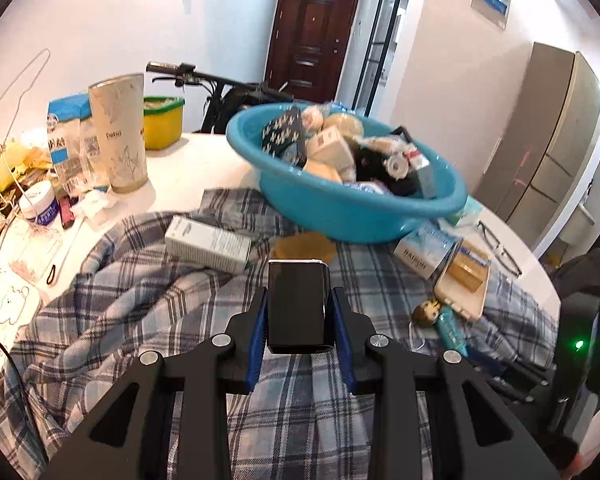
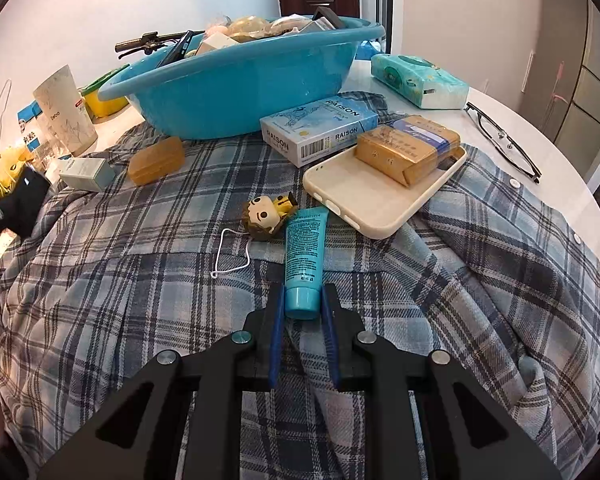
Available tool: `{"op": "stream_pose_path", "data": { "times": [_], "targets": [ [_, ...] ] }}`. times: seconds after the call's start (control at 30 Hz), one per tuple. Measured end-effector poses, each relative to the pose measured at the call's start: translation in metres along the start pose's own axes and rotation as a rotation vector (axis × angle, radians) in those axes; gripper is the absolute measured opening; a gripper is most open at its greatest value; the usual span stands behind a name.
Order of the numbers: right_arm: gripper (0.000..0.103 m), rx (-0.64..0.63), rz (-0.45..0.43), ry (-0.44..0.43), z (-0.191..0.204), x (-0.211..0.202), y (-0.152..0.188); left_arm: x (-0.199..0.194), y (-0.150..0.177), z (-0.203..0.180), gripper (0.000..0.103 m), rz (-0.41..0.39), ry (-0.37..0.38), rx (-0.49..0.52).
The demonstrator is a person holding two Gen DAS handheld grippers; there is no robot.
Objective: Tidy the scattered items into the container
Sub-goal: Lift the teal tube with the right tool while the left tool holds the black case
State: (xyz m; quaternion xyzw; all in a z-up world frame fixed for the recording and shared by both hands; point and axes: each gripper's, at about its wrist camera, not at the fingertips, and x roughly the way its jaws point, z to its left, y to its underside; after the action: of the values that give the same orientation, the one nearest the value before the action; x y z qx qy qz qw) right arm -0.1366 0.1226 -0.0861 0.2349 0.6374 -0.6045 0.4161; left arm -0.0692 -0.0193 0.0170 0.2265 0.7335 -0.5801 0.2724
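Two things are in my jaws now. My left gripper point(image 1: 298, 322) is clamped on a shiny, hard black box point(image 1: 297, 306), up above the plaid cloth point(image 1: 140, 304). I should lift it over the blue tub point(image 1: 340, 208) rim, then let go. My right gripper point(image 2: 302, 314) squeezes a soft blue tube point(image 2: 304, 258) at its round cap, lying on the cloth.
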Motion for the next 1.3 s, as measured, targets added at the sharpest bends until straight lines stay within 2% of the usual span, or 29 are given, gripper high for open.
{"op": "stream_pose_path", "data": {
  "times": [0.17, 0.5, 0.67, 0.83, 1.03, 1.3],
  "targets": [
    [0.017, -0.003, -0.002, 0.003, 0.0, 0.0, 0.002, -0.008, -0.006, 0.0, 0.032, -0.023, 0.021, -0.014],
    [0.017, -0.011, -0.01, 0.016, 0.001, -0.002, 0.005, -0.016, -0.011, 0.017, 0.032, -0.056, 0.004, -0.074],
    [0.017, -0.004, -0.012, 0.014, 0.001, -0.002, 0.004, -0.02, -0.008, 0.012, 0.032, -0.073, -0.007, -0.027],
    [0.017, 0.004, -0.016, 0.014, 0.001, -0.004, 0.003, -0.01, -0.002, 0.01, 0.032, -0.038, -0.014, -0.009],
    [0.017, -0.012, -0.075, 0.031, 0.002, -0.018, 0.0, 0.003, 0.004, 0.014, 0.032, -0.01, -0.073, 0.003],
    [0.017, -0.009, -0.161, 0.011, -0.002, -0.04, -0.005, -0.005, 0.005, 0.008, 0.032, -0.03, -0.061, 0.008]
  ]
}}
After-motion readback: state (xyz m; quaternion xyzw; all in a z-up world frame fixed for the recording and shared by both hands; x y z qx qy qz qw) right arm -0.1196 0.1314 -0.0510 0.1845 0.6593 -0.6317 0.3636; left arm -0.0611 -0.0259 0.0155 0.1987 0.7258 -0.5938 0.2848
